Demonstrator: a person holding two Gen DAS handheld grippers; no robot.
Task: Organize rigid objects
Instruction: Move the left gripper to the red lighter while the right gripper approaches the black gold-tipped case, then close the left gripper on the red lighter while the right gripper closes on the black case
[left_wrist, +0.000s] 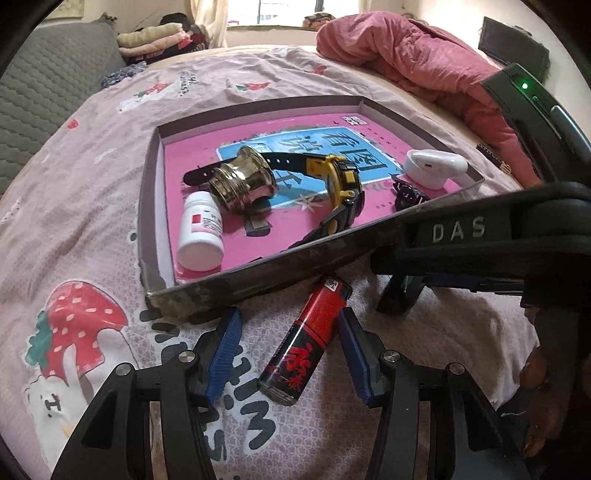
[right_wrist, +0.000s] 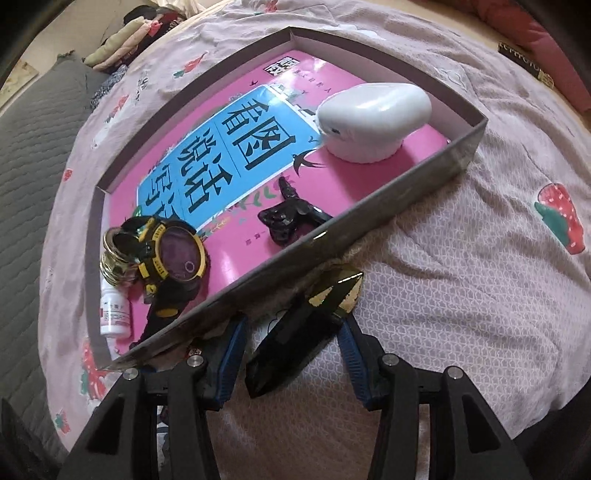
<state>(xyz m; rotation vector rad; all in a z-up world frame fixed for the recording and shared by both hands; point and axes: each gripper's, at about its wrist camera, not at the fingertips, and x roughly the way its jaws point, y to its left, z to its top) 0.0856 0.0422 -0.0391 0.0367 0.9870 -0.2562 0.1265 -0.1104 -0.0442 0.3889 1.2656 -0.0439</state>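
A wide bed (left_wrist: 110, 155) fills the room, spread with a pale pink sheet (right_wrist: 461, 295) printed with strawberries and mushrooms. A rumpled rose-pink quilt (left_wrist: 406, 55) is heaped at its far side. Daylight comes through a window (left_wrist: 280, 11) beyond the bed, with a cream curtain (left_wrist: 207, 18) beside it, folded clothes (left_wrist: 155, 38) stacked nearby and a grey quilted cushion (left_wrist: 44, 92) along the left edge.

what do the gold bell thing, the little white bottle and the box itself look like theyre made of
Gold bell-shaped ribbed piece: likely polished metal, brass-like, since it mirrors its surroundings; plated plastic is possible.
Small white pill bottle with a red-marked label: looks like smooth, slightly glossy plastic with a paper label.
Shallow grey open box: probably cardboard, with thin folded walls and a scuffed, worn near corner.
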